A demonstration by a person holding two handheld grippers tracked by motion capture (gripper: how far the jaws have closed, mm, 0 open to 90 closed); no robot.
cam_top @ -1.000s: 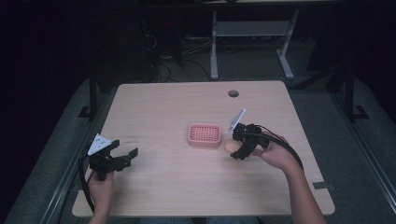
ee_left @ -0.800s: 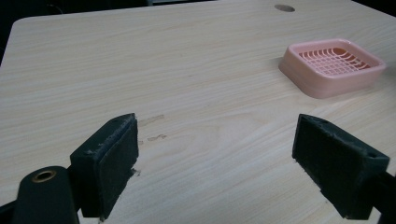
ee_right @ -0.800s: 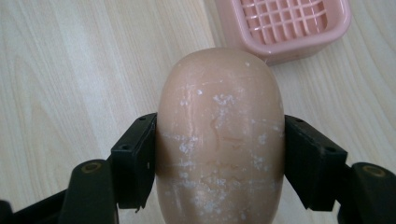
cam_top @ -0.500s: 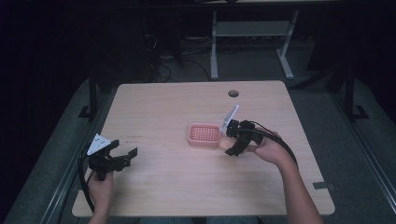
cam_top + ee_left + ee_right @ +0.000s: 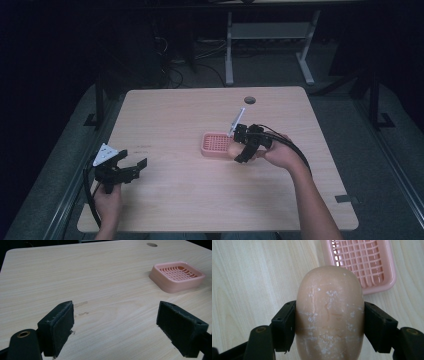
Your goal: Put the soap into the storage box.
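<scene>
While the right gripper [image 5: 243, 148] hangs just beside the near right edge of the pink soap dish [image 5: 216, 144], its jaws are clamped on the flanks of a pale bar of soap [image 5: 329, 315], which juts out ahead of them above the bare wood rather than above the dish's grid. The bar looks smooth and rounded, flecked with dried white residue, so I'd worry it could squirt forward out of the pads if the squeeze tightens, or slip down if it loosens too early; let go from here, it would likely strike the dish's rim or land on the table [image 5: 200, 110] beside it. The dish is light plastic and might skid or tip if the soap catches its lip. Off at the near left corner, the left gripper [image 5: 131, 166] rests low with its jaws wide apart and nothing between them, well apart from the dish, so it won't interfere. Plenty of open tabletop surrounds the dish on every side, and the table edges are far enough not to matter.
</scene>
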